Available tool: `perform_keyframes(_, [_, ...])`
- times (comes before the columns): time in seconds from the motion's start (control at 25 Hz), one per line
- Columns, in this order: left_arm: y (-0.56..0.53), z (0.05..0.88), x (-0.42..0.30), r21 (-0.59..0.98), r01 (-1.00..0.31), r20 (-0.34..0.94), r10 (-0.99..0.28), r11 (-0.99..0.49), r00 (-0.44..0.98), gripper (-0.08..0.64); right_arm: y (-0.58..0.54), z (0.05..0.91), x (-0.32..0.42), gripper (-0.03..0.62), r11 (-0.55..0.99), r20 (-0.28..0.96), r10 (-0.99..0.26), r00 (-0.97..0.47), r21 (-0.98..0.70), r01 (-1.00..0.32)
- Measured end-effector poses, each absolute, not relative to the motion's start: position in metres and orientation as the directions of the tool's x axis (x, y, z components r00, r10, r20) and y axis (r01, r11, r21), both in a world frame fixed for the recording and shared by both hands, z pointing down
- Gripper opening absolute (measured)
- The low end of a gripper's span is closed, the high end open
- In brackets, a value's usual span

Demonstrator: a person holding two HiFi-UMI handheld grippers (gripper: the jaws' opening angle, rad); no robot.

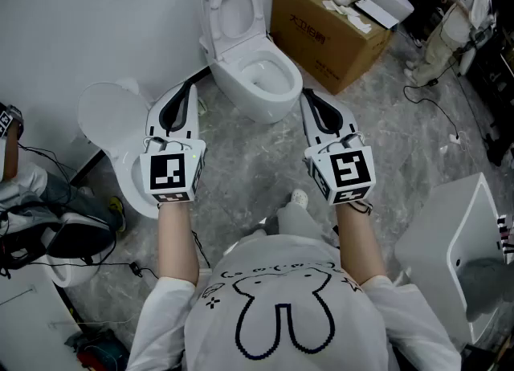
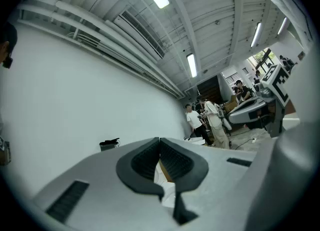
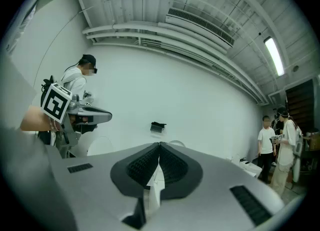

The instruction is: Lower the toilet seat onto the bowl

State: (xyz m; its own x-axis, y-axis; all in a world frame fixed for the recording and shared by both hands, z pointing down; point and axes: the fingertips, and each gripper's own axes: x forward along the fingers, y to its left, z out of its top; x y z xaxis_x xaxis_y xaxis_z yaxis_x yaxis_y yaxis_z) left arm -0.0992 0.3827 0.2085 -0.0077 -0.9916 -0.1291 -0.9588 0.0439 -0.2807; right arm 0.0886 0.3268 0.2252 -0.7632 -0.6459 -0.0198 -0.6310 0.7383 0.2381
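Observation:
A white toilet stands against the far wall in the head view, its seat and lid raised upright above the open bowl. My left gripper is held in the air in front of the bowl's left side, its jaws shut with nothing between them. On the bowl's right side my right gripper is also shut and empty. Neither touches the toilet. In the left gripper view the left gripper points up at wall and ceiling. The right gripper in its own view faces the white wall.
A second white toilet sits at the left beside black cables. A cardboard box with white parts stands right of the toilet. A white basin unit is at the lower right. People stand at the far right.

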Motion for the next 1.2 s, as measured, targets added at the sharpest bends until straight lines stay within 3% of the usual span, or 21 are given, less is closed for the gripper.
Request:
perform_keyframes(0.6, [0.310, 0.217, -0.143, -0.273, -0.960, -0.117, -0.993, 0.062, -0.030, 0.009, 0.243, 0.235, 0.040, 0.029, 0.751, -0.022, -0.637, -0.770, 0.208, -0.627])
perform_keyframes(1.2, [0.136, 0.227, -0.218, -0.272, -0.962, -0.044, -0.999, 0.025, -0.013, 0.009, 0.071, 0.244, -0.027, 0.029, 0.730, 0.001, -0.674, -0.738, 0.153, -0.666])
